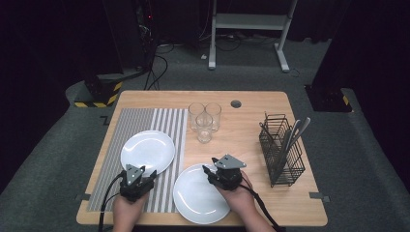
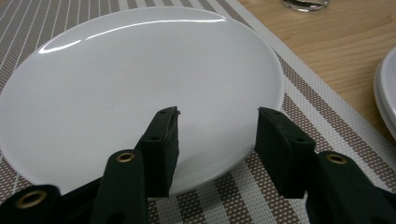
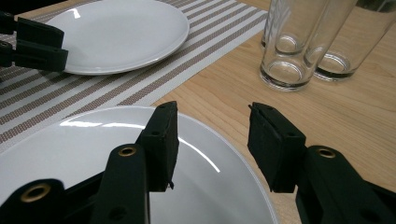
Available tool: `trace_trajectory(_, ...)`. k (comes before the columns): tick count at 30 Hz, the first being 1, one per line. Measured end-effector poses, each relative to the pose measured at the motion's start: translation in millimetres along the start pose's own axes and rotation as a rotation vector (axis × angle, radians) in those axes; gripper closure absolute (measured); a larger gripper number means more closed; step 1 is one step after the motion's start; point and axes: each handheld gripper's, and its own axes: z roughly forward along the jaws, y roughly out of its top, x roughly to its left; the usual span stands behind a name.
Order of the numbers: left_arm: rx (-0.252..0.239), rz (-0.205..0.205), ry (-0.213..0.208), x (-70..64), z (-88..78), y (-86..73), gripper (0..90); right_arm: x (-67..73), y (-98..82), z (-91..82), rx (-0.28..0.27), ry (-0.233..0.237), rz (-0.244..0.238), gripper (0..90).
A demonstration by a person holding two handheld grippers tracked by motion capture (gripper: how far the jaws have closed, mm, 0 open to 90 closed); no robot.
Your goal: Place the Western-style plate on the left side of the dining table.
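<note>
a light wooden worktop (image 1: 251, 145) stands on grey carpet (image 1: 48, 159) in a dark room. behind it, a white desk frame (image 1: 249, 21) rests on two feet, with black cables (image 1: 157, 63) trailing across the floor. a base with yellow-black hazard stripes (image 1: 99, 94) sits at the far left.

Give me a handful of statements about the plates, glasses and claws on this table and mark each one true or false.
1. Two white plates are on the table. True: the left plate and the right plate.
2. Both plates lie fully on the striped mat. False: the right plate lies mostly on bare wood.
3. Three empty glasses stand close together. True.
4. The left claw is clamped on a plate. False: its jaws are open at the left plate's near rim.
5. The wire basket is empty. False: it holds cutlery.
6. The right claw is open over the right plate's edge. True.
</note>
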Motion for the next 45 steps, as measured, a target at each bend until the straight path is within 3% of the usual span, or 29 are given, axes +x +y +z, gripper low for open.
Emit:
trace_trajectory(6, -0.022, -0.026, -0.005, 1.0, -1.6, -0.9, 48.4, 0.0, -1.3, -0.9, -0.005, -0.018, -0.015, 52.3)
trace_trajectory(12, -0.057, -0.014, -0.008, -0.6, -4.6, -2.2, 48.3, -2.0, -0.2, -6.4, -0.041, -0.016, -0.007, 53.0)
trace_trajectory(27, -0.045, -0.022, -0.01, -0.1, -3.8, -2.1, 46.4, -3.8, 4.6, -15.9, -0.097, -0.022, -0.011, 53.6)
trace_trajectory(31, -0.025, -0.008, -0.006, 0.2, -3.0, -2.2, 46.1, -5.3, 5.4, -20.1, -0.108, -0.022, -0.008, 53.4)
trace_trajectory(45, -0.035, -0.02, 0.001, 0.5, -3.2, -1.9, 46.0, -14.1, 11.9, -30.2, -0.137, -0.036, -0.006, 53.7)
